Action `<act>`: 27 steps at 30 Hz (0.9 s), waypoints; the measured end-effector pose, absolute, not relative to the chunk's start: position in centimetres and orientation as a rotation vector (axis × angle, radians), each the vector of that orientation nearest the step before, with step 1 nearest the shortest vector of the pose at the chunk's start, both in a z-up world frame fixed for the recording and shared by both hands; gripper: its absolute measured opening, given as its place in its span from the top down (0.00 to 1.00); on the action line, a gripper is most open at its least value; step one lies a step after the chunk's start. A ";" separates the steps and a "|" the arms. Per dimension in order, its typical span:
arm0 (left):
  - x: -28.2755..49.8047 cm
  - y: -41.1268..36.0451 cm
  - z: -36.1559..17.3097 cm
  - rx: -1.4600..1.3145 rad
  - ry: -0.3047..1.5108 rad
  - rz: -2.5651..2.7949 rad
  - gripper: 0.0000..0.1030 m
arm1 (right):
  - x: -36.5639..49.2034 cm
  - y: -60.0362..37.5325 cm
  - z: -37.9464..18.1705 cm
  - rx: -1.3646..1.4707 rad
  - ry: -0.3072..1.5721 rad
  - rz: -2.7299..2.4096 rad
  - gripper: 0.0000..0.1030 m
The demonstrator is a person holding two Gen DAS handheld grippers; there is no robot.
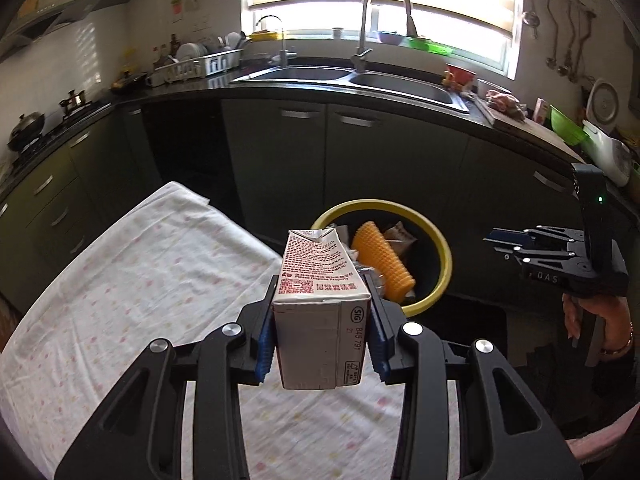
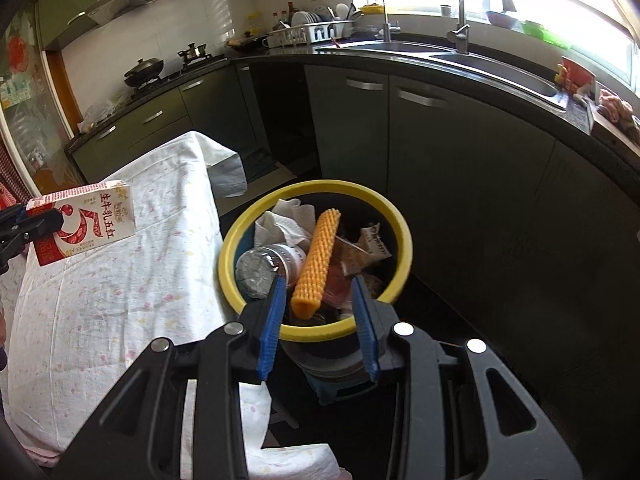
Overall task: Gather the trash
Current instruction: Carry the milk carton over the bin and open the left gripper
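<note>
Now your cloth-covered table [image 2: 120, 300] looks bare; the yellow-rimmed bin [image 2: 394, 216] already holds a bottle, tissue and wrappers. Your left tool [image 1: 322, 320] pinches the milk carton [image 1: 316, 280] short of the bin; your right tool [image 2: 320, 320] hangs spread, empty.

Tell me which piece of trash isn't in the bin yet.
The milk carton, clamped in the left gripper over the clothed table. The orange corrugated tube, plastic bottle and crumpled paper already lie inside the yellow-rimmed bin.
</note>
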State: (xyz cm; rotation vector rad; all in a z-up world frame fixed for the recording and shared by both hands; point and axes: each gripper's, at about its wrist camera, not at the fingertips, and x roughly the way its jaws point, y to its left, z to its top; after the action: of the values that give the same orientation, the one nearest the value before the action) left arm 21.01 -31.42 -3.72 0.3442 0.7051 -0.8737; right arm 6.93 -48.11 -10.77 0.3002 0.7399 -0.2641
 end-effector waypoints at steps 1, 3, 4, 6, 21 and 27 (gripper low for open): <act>21.1 -33.0 -3.8 0.346 0.713 -0.897 0.63 | 6.7 -48.6 -11.0 0.309 0.740 -0.270 0.68; 21.5 -36.0 -4.3 0.352 0.729 -0.931 0.63 | 6.3 -49.6 -11.4 0.324 0.741 -0.279 0.68; 21.7 -37.4 -4.6 0.357 0.733 -0.940 0.63 | 6.2 -50.0 -11.6 0.332 0.742 -0.283 0.68; 22.2 -40.0 -5.5 0.362 0.738 -0.953 0.63 | 6.0 -50.7 -12.0 0.346 0.741 -0.288 0.68; 28.2 -50.4 -14.9 0.185 0.984 -0.770 0.27 | 5.9 -52.5 -13.8 0.398 0.759 -0.282 0.64; 25.4 -47.1 -14.6 0.115 1.024 -0.805 0.25 | 5.9 -51.8 -13.6 0.396 0.752 -0.262 0.63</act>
State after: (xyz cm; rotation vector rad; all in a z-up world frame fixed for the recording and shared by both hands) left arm 25.45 -47.12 -14.58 0.1152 1.0241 -0.8049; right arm 5.87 -51.78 -13.61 0.3962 0.7519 -0.2616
